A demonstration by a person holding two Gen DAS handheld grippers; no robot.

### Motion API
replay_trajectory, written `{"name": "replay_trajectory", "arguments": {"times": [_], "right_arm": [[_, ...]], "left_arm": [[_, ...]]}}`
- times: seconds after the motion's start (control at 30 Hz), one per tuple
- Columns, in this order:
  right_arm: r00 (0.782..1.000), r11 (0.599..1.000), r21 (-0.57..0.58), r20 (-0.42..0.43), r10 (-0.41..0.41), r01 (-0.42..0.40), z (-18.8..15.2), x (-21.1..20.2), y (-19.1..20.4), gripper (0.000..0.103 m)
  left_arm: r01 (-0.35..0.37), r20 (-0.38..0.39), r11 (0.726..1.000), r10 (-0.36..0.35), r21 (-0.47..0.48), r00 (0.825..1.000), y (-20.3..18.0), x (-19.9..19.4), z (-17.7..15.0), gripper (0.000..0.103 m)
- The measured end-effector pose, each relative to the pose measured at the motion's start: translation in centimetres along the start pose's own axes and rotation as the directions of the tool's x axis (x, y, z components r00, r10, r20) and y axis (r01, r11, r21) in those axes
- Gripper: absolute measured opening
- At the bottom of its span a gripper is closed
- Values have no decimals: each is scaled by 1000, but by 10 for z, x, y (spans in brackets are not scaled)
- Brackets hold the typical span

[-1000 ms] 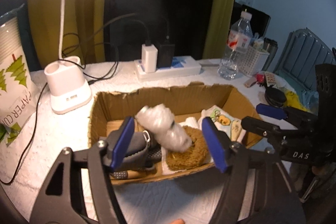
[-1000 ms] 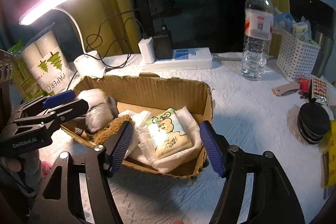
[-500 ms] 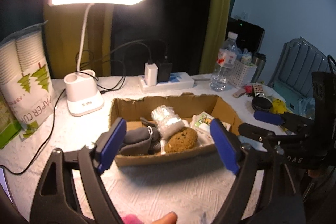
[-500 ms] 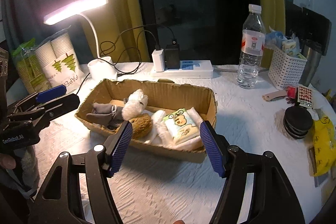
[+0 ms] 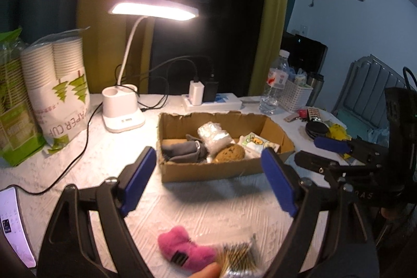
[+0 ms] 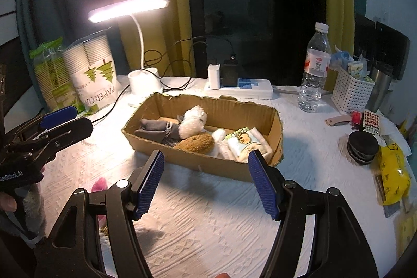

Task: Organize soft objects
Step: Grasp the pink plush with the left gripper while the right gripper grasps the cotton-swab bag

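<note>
Both grippers have drawn back from the cardboard box [image 5: 224, 168] since a second ago, so it looks smaller and farther off, and the white fluffy bundle [image 5: 214, 135] that hung between the left pads then now lies inside the box.

Left wrist view: the left gripper [image 5: 211, 179] stands wide apart with nothing between its blue pads [image 5: 138, 181]; its jaws were opening further earlier in the last second. The box sits on the white tablecloth [image 5: 208, 202] ahead, holding a grey cloth item [image 5: 182, 152], the white bundle, a round brown sponge-like piece [image 5: 230, 153] and a printed tissue pack [image 5: 254, 142]. Close to the camera, between the gripper's arms, a pink plush piece [image 5: 182, 246] lies on the cloth, with a blurred striped item [image 5: 238, 255] just beside it. The right gripper [image 5: 323, 150] shows at the right edge.

Right wrist view: the right gripper [image 6: 206, 181] is spread wide and empty, short of the box [image 6: 208, 163]. Inside lie the grey item [image 6: 156, 129], the white bundle [image 6: 194, 121], the brown piece [image 6: 195, 142] and the tissue pack [image 6: 242, 141] on folded white cloths. The left gripper [image 6: 60, 124] reaches in from the left, and a bit of the pink plush [image 6: 100, 184] peeks out below it. A lit desk lamp [image 6: 129, 8] and a water bottle [image 6: 314, 69] stand behind the box.
</note>
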State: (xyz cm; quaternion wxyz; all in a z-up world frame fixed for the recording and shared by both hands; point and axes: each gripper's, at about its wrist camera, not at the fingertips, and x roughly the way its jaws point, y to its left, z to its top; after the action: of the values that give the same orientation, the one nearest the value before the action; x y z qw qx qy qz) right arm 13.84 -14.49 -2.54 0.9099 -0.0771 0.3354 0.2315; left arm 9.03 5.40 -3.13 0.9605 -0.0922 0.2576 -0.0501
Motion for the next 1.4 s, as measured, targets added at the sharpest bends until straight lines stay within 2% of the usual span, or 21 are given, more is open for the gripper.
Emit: {"name": "replay_trajectory", "arguments": {"times": [0.5, 0.97, 1.3, 1.4], "right_arm": [[999, 999, -38, -34, 14, -15, -23, -6, 46, 70], [993, 995, -79, -104, 58, -67, -53, 8, 78, 70], [968, 986, -76, -216, 127, -146, -82, 37, 88, 70], [958, 982, -59, -236, 161, -179, -86, 45, 92, 80]], "left_arm": [[-17, 1, 999, 17, -43, 1000, 28, -31, -34, 84], [-62, -52, 994, 58, -85, 997, 56, -38, -79, 84], [-90, -128, 990, 76, -107, 989, 64, -26, -106, 84], [-93, -144, 989, 76, -111, 987, 66, -22, -109, 84]]}}
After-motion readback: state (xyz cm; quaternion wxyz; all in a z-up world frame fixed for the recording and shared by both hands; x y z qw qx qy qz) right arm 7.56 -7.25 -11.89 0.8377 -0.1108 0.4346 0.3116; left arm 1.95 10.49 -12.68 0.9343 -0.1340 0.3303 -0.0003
